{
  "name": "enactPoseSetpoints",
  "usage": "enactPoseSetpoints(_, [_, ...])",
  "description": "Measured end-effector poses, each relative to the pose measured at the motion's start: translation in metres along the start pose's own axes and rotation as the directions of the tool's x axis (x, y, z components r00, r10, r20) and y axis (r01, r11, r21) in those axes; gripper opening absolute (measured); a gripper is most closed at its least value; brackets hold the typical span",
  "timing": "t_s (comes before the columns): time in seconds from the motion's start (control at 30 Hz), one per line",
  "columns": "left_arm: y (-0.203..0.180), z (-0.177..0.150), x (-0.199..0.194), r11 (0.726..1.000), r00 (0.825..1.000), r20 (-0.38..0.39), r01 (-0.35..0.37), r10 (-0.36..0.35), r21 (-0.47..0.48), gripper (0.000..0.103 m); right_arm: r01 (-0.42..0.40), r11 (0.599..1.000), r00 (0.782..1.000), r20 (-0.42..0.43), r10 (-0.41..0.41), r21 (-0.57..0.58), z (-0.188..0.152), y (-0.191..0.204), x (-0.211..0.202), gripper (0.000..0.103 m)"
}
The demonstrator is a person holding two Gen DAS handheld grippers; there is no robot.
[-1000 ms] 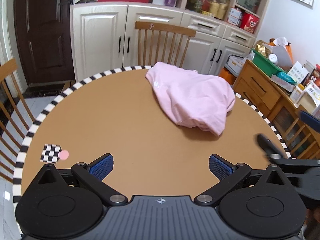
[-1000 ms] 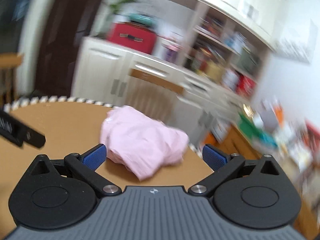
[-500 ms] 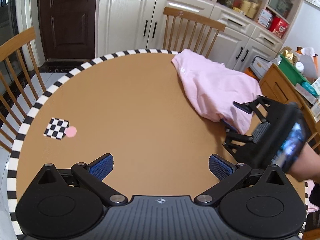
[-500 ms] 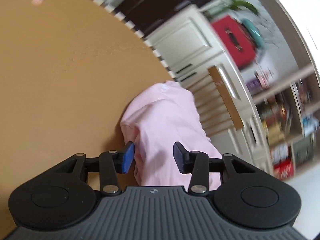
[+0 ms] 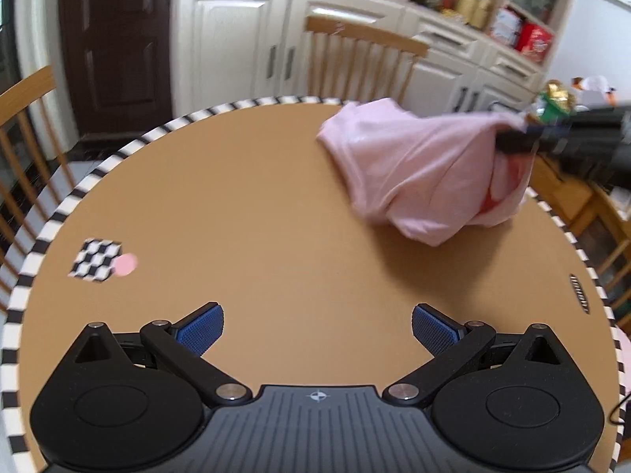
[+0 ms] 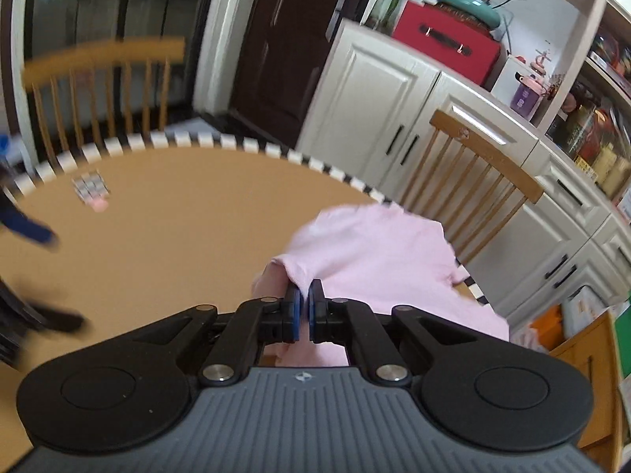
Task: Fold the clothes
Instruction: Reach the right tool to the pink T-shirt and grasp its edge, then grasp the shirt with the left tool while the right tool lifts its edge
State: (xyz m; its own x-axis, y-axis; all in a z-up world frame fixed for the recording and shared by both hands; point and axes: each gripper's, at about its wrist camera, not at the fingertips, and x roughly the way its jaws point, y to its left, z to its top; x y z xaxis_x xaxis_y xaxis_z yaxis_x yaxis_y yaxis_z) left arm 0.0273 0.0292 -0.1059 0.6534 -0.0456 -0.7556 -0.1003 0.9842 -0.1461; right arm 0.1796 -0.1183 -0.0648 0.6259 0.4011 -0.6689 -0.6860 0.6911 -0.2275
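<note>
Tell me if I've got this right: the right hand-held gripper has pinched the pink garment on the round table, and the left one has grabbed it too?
Not quite. The left hand-held gripper is open over bare table, as the left wrist view shows, apart from the pink garment. The right hand-held gripper is indeed shut on the garment.

round table (image 5: 276, 205) — brown top | pink garment (image 5: 418, 173) | checkered marker (image 5: 96, 259)
</note>
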Motion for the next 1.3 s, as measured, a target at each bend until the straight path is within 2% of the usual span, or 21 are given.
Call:
enactPoseSetpoints(0.17, [-0.016, -0.009, -0.003, 0.993, 0.994, 0.033, 0.102, -0.105, 0.063, 0.103, -0.074, 0.995, 0.996, 0.048, 0.071, 0.074, 0.017, -0.011, -0.072, 0.004])
enactPoseSetpoints(0.27, [-0.020, -0.020, -0.011, 0.978, 0.979, 0.051, 0.194, -0.198, 0.076, 0.103, -0.078, 0.994, 0.995, 0.063, 0.073, 0.076, 0.021, -0.011, -0.106, 0.004])
enactPoseSetpoints(0.3, [-0.020, -0.023, -0.015, 0.970, 0.969, 0.060, 0.233, -0.238, 0.072, 0.103, -0.073, 0.995, 0.996, 0.063, 0.068, 0.073, 0.020, -0.012, -0.113, 0.004])
enactPoseSetpoints(0.37, [-0.017, -0.033, -0.025, 0.933, 0.928, 0.094, 0.355, -0.359, 0.058, 0.103, -0.065, 0.995, 0.997, 0.055, 0.061, 0.071, 0.015, -0.008, -0.119, 0.004])
enactPoseSetpoints(0.43, [-0.017, -0.041, -0.028, 0.900, 0.893, 0.110, 0.432, -0.436, 0.060, 0.103, -0.079, 0.993, 0.996, 0.040, 0.076, 0.083, 0.006, -0.002, -0.125, 0.005])
enactPoseSetpoints(0.5, [-0.022, -0.046, -0.025, 0.890, 0.884, 0.103, 0.448, -0.455, 0.085, 0.103, -0.085, 0.992, 0.996, 0.026, 0.083, 0.093, -0.002, 0.004, -0.129, 0.005])
enactPoseSetpoints(0.6, [-0.030, -0.047, -0.009, 0.912, 0.914, 0.081, 0.385, -0.398, 0.139, 0.103, -0.083, 0.991, 0.997, 0.010, 0.082, 0.103, -0.012, 0.010, -0.135, 0.005])
enactPoseSetpoints(0.63, [-0.033, -0.046, -0.004, 0.913, 0.917, 0.080, 0.375, -0.390, 0.160, 0.103, -0.082, 0.991, 0.997, 0.006, 0.082, 0.103, -0.014, 0.011, -0.137, 0.005])
enactPoseSetpoints(0.7, [-0.037, -0.046, 0.003, 0.900, 0.912, 0.092, 0.373, -0.400, 0.225, 0.101, -0.074, 0.992, 0.997, 0.000, 0.074, 0.098, -0.015, 0.012, -0.139, 0.005])
enactPoseSetpoints(0.77, [-0.041, -0.043, 0.010, 0.878, 0.902, 0.112, 0.368, -0.417, 0.307, 0.100, -0.061, 0.994, 0.998, -0.008, 0.062, 0.094, -0.015, 0.011, -0.143, 0.005])
enactPoseSetpoints(0.83, [-0.053, -0.047, 0.023, 0.860, 0.929, 0.114, 0.273, -0.352, 0.431, 0.092, -0.047, 0.994, 0.999, -0.016, 0.049, 0.095, -0.015, 0.009, -0.148, 0.005])
enactPoseSetpoints(0.87, [-0.058, -0.049, 0.029, 0.843, 0.940, 0.119, 0.223, -0.318, 0.490, 0.091, -0.045, 0.994, 0.999, -0.019, 0.047, 0.100, -0.016, 0.007, -0.150, 0.005])
enactPoseSetpoints(0.9, [-0.066, -0.053, 0.034, 0.813, 0.951, 0.143, 0.148, -0.273, 0.563, 0.088, -0.046, 0.993, 0.999, -0.021, 0.048, 0.109, -0.016, 0.005, -0.152, 0.005])
enactPoseSetpoints(0.97, [-0.076, -0.061, 0.039, 0.759, 0.950, 0.210, 0.041, -0.232, 0.649, 0.084, -0.052, 0.990, 0.998, -0.025, 0.056, 0.131, -0.017, 0.000, -0.154, 0.005])
enactPoseSetpoints(1.07, [-0.088, -0.066, 0.049, 0.692, 0.927, 0.289, -0.046, -0.239, 0.720, 0.062, -0.044, 0.990, 0.998, -0.036, 0.049, 0.135, -0.018, -0.004, -0.155, 0.005])
enactPoseSetpoints(1.13, [-0.093, -0.062, 0.055, 0.661, 0.920, 0.304, -0.069, -0.248, 0.747, 0.026, -0.043, 0.989, 0.998, -0.044, 0.050, 0.142, -0.020, -0.007, -0.153, 0.005])
enactPoseSetpoints(1.17, [-0.093, -0.059, 0.055, 0.656, 0.919, 0.301, -0.065, -0.255, 0.752, 0.017, -0.041, 0.988, 0.998, -0.049, 0.048, 0.147, -0.021, -0.009, -0.152, 0.005])
enactPoseSetpoints(1.2, [-0.091, -0.054, 0.056, 0.660, 0.920, 0.291, -0.049, -0.262, 0.750, 0.012, -0.037, 0.988, 0.997, -0.054, 0.046, 0.149, -0.023, -0.011, -0.151, 0.005])
enactPoseSetpoints(1.3, [-0.080, -0.036, 0.047, 0.678, 0.928, 0.229, 0.033, -0.293, 0.734, 0.009, 0.026, 0.994, 0.995, -0.098, -0.016, 0.101, -0.032, -0.013, -0.142, 0.009])
